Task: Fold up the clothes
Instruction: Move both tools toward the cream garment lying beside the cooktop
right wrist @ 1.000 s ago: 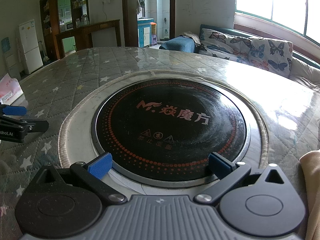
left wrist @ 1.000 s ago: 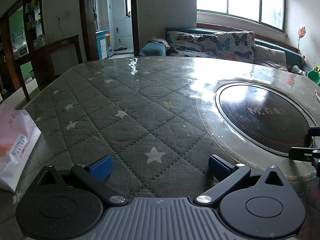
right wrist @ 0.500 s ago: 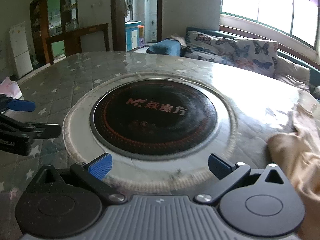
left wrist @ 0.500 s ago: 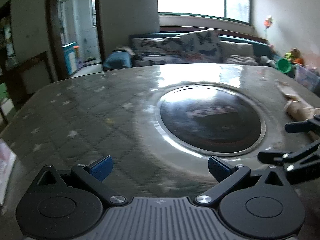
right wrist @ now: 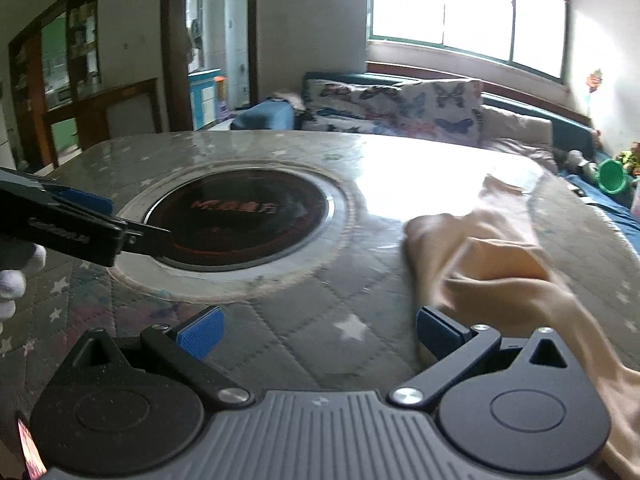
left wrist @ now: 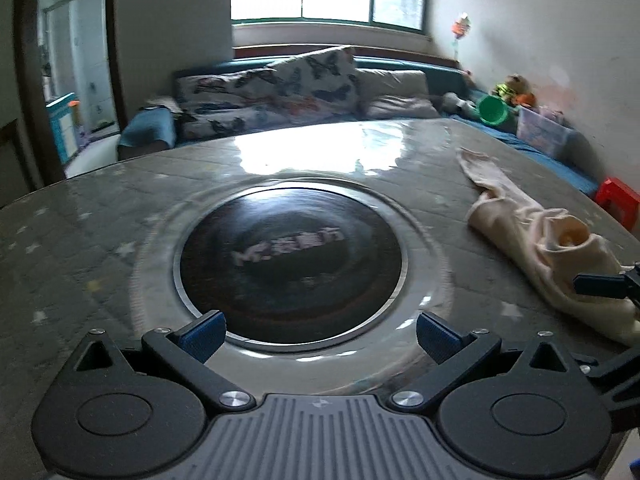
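Lying crumpled and bunched on the counter [right wrist: 280, 320], a beige garment [right wrist: 500, 264] is seen to the right of the right gripper [right wrist: 318, 330], whose jaws are spread wide with nothing between them; the cloth's near edge sits just beside the right-hand blue pad [right wrist: 436, 332], though whether it is touched cannot be told. The left gripper [left wrist: 320, 330] is likewise held wide and empty, with the round black cooktop plate [left wrist: 290, 252] straight ahead of its jaws and the garment well off to their right. The garment is not folded as it lies: it is twisted into a long, rumpled strip with a raised hump in the middle. Several risks are judged from this. If only one layer of the bunched cloth is caught, the rest may be dragged into a tighter twist. The glossy cover over the quilted counter may let the cloth slide rather than be pinched. With both grippers near each other on the same side, a collision is possible if the garment is approached by both at once. Motion blur leaves the cloth's edges uncertain.
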Tool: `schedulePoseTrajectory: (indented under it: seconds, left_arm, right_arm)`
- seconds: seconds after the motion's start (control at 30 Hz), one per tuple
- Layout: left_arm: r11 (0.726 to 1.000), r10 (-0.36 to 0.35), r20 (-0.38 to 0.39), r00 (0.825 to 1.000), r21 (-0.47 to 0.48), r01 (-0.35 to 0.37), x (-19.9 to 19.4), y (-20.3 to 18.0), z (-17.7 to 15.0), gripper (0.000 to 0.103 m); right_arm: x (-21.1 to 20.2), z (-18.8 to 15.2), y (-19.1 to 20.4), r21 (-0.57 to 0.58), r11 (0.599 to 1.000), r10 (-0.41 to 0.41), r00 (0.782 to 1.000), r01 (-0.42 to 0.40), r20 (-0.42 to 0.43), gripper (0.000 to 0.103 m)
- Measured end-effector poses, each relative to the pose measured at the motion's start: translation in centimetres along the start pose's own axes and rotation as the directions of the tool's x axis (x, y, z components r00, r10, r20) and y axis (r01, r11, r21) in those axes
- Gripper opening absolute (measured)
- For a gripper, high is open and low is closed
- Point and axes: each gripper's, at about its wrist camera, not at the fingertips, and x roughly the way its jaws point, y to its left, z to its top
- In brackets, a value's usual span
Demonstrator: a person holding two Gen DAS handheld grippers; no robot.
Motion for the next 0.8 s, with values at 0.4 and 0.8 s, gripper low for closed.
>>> schedulePoseTrajectory:
  seconds: [0.4,0.8]
  left_arm:
    - [0.992,-0.091,-0.059,0.994,0.084,0.095,1.1,-5.1,0.4,0.103]
    - [0.979,-0.143,-0.122,0.982,0.131,0.158,1.9,-8.1,0.9,0.103]
  right_arm:
    - [-2.0,-1.3,-2.1,0.052,0.995,-0.087,0.996,0.088,-0.027,0.103]
    - [-3.4,-2.5,-3.7,0.077,0.986,-0.143,0.989,0.145,-0.029,0.103]
